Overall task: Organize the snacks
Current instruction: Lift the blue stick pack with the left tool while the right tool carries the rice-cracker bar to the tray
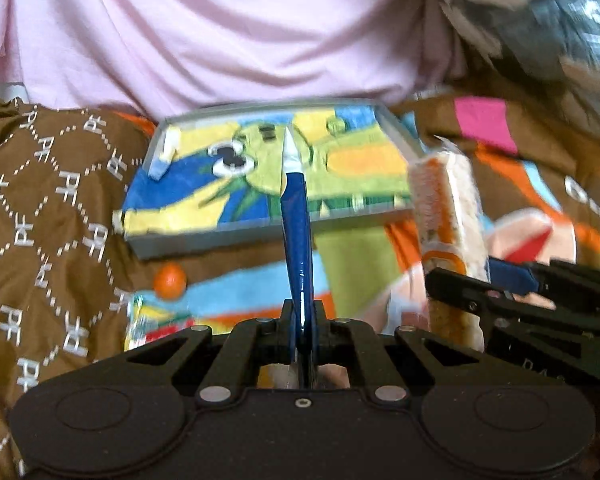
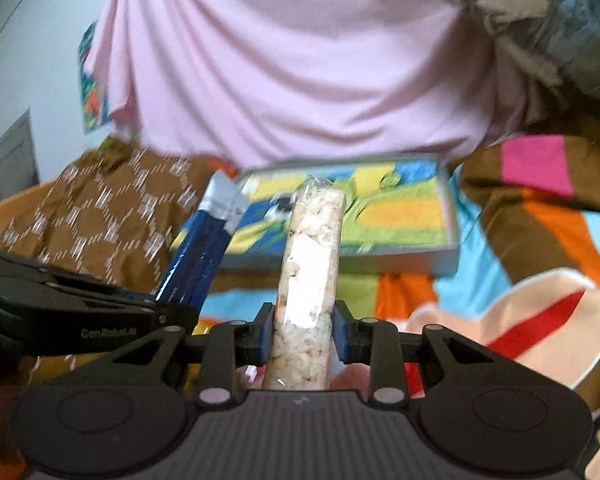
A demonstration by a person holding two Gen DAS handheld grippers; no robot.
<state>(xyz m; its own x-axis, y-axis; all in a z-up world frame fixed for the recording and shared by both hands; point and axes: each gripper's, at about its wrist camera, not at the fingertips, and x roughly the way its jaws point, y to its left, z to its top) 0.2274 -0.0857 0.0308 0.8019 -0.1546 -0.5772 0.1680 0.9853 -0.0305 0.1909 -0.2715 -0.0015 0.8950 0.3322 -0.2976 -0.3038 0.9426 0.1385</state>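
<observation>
My left gripper (image 1: 303,312) is shut on a thin blue foil snack packet (image 1: 296,216) that stands edge-on and points toward the tray. My right gripper (image 2: 303,332) is shut on a clear tube of pale puffed rice cakes (image 2: 310,260), held upright. In the left wrist view the rice cake pack (image 1: 444,216) and the right gripper (image 1: 500,292) show at the right. In the right wrist view the blue packet (image 2: 202,252) and the left gripper (image 2: 100,312) show at the left. Ahead lies a shallow clear tray (image 1: 204,240) (image 2: 452,216) on a colourful cartoon blanket.
A person in a pink shirt (image 1: 220,40) sits just behind the tray. Brown patterned cloth (image 1: 40,200) covers the left. A small orange ball (image 1: 170,276) and another snack wrapper (image 1: 148,328) lie on the blanket before the tray. A small white item (image 1: 166,152) sits in the tray's left corner.
</observation>
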